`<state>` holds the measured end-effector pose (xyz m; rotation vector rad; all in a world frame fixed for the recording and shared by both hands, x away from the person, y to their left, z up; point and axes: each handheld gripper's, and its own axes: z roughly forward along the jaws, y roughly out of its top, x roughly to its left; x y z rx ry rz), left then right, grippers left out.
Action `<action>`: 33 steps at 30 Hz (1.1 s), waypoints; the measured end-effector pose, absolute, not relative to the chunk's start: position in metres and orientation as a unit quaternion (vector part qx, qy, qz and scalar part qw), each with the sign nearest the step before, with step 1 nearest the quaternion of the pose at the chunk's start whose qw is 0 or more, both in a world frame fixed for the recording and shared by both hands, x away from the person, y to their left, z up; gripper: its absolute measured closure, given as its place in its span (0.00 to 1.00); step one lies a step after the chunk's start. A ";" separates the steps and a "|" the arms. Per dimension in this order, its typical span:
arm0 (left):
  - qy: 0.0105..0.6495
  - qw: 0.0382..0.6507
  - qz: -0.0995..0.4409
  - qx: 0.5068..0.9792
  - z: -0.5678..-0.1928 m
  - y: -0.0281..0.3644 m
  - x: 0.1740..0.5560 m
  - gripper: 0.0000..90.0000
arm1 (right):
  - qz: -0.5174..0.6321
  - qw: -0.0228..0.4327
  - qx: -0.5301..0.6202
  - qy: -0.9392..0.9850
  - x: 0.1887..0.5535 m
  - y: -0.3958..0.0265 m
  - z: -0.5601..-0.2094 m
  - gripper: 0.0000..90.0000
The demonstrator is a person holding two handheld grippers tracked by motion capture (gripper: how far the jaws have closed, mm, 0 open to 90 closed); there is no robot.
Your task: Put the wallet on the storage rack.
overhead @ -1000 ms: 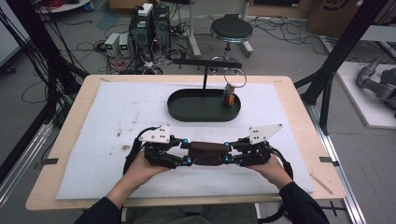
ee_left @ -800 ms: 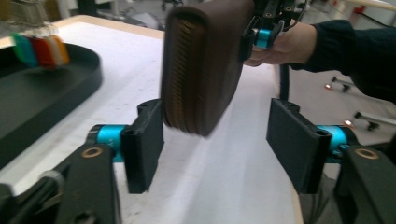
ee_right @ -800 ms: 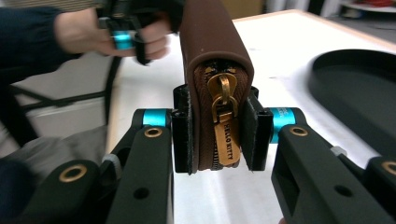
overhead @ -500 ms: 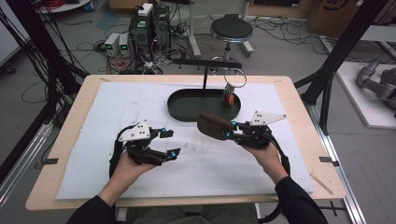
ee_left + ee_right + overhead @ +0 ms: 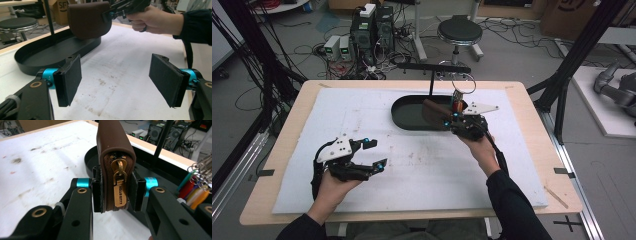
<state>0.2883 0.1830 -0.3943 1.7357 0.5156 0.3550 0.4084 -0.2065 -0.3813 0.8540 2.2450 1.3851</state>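
A brown zipped pouch (image 5: 113, 150) with a gold zip pull is clamped between the jaws of my right gripper (image 5: 115, 191). In the high view the right gripper (image 5: 451, 120) holds the pouch (image 5: 433, 113) over the near right rim of the black oval tray (image 5: 408, 116). The left gripper view shows the pouch (image 5: 87, 18) hanging above the tray (image 5: 45, 53). My left gripper (image 5: 373, 153) hovers open over the white mat at the front left, its pads (image 5: 68, 80) wide apart with nothing between them.
A black post with a crossbar (image 5: 432, 75) rises from the tray, and a bunch of keys with coloured tags (image 5: 458, 100) sits at its right end. A white mat (image 5: 422, 165) covers the wooden table. Cables, computers and a stool stand beyond the far edge.
Both grippers held the pouch together at the front a second ago. The left one let go and drew back left, open; the right one carried the pouch up to the tray.
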 end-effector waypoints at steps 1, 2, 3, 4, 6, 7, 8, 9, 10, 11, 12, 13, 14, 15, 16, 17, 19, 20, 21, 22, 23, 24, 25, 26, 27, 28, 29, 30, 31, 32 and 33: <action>0.223 0.604 0.154 0.750 -0.395 0.184 0.288 0.29 | 0.486 0.186 0.307 0.797 0.412 -0.203 -0.381 0.78; 0.225 0.604 0.156 0.749 -0.397 0.184 0.287 0.29 | 0.484 0.194 0.307 0.796 0.414 -0.200 -0.382 0.79; 0.226 0.604 0.157 0.748 -0.397 0.185 0.286 0.29 | 0.484 0.194 0.310 0.795 0.418 -0.197 -0.382 0.79; 0.227 0.605 0.155 0.747 -0.398 0.186 0.286 0.29 | 0.482 0.196 0.309 0.796 0.422 -0.194 -0.382 0.79; 0.229 0.607 0.156 0.745 -0.399 0.186 0.286 0.29 | 0.478 0.198 0.315 0.796 0.428 -0.189 -0.383 0.79; 0.230 0.608 0.156 0.744 -0.399 0.187 0.286 0.29 | 0.475 0.196 0.317 0.797 0.431 -0.187 -0.384 0.78; 0.230 0.609 0.157 0.743 -0.399 0.187 0.286 0.29 | 0.470 0.201 0.317 0.799 0.435 -0.184 -0.386 0.79; 0.230 0.609 0.159 0.742 -0.399 0.187 0.286 0.29 | 0.466 0.204 0.320 0.799 0.438 -0.182 -0.387 0.79; 0.231 0.610 0.159 0.741 -0.399 0.187 0.286 0.29 | 0.465 0.206 0.319 0.800 0.440 -0.180 -0.388 0.79; 0.231 0.613 0.157 0.739 -0.399 0.187 0.286 0.29 | 0.460 0.209 0.322 0.800 0.443 -0.177 -0.390 0.79; 0.230 0.613 0.159 0.739 -0.399 0.188 0.286 0.29 | 0.458 0.211 0.323 0.801 0.446 -0.175 -0.392 0.79; 0.231 0.614 0.159 0.738 -0.399 0.188 0.286 0.29 | 0.458 0.210 0.324 0.801 0.448 -0.173 -0.394 0.78; 0.230 0.614 0.158 0.739 -0.400 0.188 0.287 0.29 | 0.457 0.210 0.323 0.802 0.451 -0.172 -0.396 0.78; 0.231 0.612 0.157 0.740 -0.400 0.188 0.287 0.29 | 0.457 0.214 0.324 0.800 0.452 -0.170 -0.398 0.79; 0.231 0.612 0.157 0.740 -0.400 0.188 0.287 0.29 | 0.456 0.212 0.328 0.800 0.454 -0.169 -0.401 0.79; 0.231 0.613 0.156 0.740 -0.400 0.188 0.288 0.29 | 0.455 0.212 0.329 0.800 0.455 -0.168 -0.403 0.79; 0.232 0.613 0.157 0.739 -0.401 0.188 0.288 0.29 | 0.451 0.212 0.335 0.800 0.458 -0.166 -0.408 0.79; 0.231 0.614 0.156 0.738 -0.401 0.187 0.288 0.29 | 0.450 0.211 0.337 0.799 0.459 -0.166 -0.410 0.79; 0.231 0.612 0.156 0.740 -0.401 0.187 0.288 0.29 | 0.451 0.211 0.339 0.798 0.461 -0.166 -0.412 0.79; 0.230 0.612 0.156 0.741 -0.401 0.187 0.288 0.29 | 0.450 0.210 0.342 0.798 0.461 -0.166 -0.413 0.79; 0.230 0.611 0.155 0.741 -0.402 0.186 0.288 0.29 | 0.452 0.212 0.342 0.796 0.462 -0.166 -0.414 0.78; 0.229 0.611 0.154 0.742 -0.402 0.186 0.288 0.29 | 0.452 0.209 0.345 0.796 0.463 -0.166 -0.415 0.78; 0.228 0.613 0.151 0.741 -0.402 0.185 0.289 0.29 | 0.453 0.209 0.345 0.795 0.464 -0.166 -0.416 0.78; 0.228 0.613 0.148 0.742 -0.403 0.185 0.289 0.29 | 0.452 0.209 0.346 0.795 0.464 -0.165 -0.417 0.78; 0.229 0.614 0.147 0.741 -0.403 0.184 0.290 0.29 | 0.452 0.210 0.346 0.795 0.465 -0.165 -0.418 0.78; 0.228 0.614 0.147 0.742 -0.403 0.184 0.290 0.29 | 0.452 0.210 0.347 0.795 0.465 -0.164 -0.419 0.78; 0.228 0.614 0.146 0.742 -0.403 0.184 0.290 0.29 | 0.454 0.209 0.346 0.794 0.466 -0.164 -0.421 0.78; 0.227 0.614 0.145 0.742 -0.403 0.183 0.290 0.29 | 0.455 0.207 0.344 0.795 0.466 -0.164 -0.421 0.78; 0.227 0.614 0.145 0.742 -0.403 0.183 0.290 0.29 | 0.455 0.208 0.342 0.795 0.467 -0.163 -0.422 0.78; 0.225 0.613 0.146 0.743 -0.403 0.183 0.290 0.29 | 0.453 0.210 0.342 0.796 0.467 -0.162 -0.423 0.78; 0.225 0.613 0.147 0.743 -0.404 0.182 0.290 0.29 | 0.451 0.212 0.342 0.796 0.467 -0.161 -0.424 0.78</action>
